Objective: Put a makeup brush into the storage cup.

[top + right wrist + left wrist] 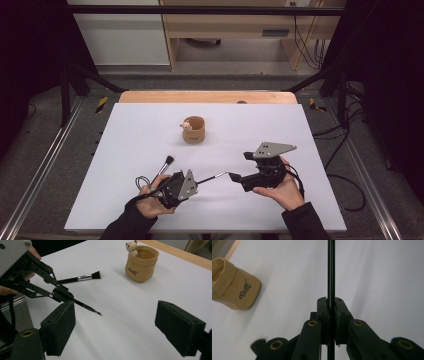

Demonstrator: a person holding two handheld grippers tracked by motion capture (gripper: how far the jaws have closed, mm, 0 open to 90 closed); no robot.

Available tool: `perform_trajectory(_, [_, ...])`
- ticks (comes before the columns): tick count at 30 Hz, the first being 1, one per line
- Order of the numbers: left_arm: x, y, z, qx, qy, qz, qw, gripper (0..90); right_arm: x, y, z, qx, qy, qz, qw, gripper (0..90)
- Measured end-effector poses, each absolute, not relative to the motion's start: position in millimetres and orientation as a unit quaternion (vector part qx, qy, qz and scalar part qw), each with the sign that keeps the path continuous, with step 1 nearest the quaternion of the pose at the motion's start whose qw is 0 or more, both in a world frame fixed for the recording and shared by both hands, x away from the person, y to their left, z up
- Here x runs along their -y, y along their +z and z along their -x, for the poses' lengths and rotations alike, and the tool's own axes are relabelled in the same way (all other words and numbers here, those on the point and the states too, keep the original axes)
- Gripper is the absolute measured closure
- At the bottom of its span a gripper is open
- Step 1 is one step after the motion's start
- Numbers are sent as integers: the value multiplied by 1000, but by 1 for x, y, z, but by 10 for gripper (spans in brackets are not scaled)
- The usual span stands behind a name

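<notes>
Brush (212, 177), thin and black, is clenched in the left tool (192, 184), near the front of the surface; its fine tip points toward the right tool (235, 176). In the left gripper view the pads press on the thin handle (331, 270), which runs straight ahead. In the right gripper view the tip (99, 313) hangs just above the surface, beyond the right tool's own wide-apart pads (58, 327), which grasp nothing.

A second brush (164, 167), with a broader dark head and a silver ferrule (84, 277), lies flat on the surface just behind the left tool.

Farther back, near the middle, stands a tan pouch (194, 130) with a small bear figure (131, 246) at its rim. Dark script on its side (245, 291) seems to read "Best"; I cannot tell for sure.

The surface (150, 135) is a plain white sheet over a wooden top whose edge (207, 96) shows at the far side. Beyond it are a grey floor (235, 62), pale wooden furniture (225, 22), black frame bars and trailing cables (350, 145).
</notes>
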State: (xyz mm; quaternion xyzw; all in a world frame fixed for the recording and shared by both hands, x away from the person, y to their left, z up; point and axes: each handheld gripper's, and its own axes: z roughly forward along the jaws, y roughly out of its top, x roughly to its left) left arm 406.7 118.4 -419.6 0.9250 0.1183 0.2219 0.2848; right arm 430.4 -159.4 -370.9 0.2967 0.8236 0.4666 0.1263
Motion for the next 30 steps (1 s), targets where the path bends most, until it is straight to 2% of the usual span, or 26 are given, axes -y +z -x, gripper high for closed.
perform_trajectory(19, [-119,-426,-407,-207,192,-900,332,843,155,-398,-426,-792,480,-351,140,167])
perform_trajectory(30, [-119,-428,-407,-257,190,-875,365,843,148,-406,-424,-774,501,-365,128,164])
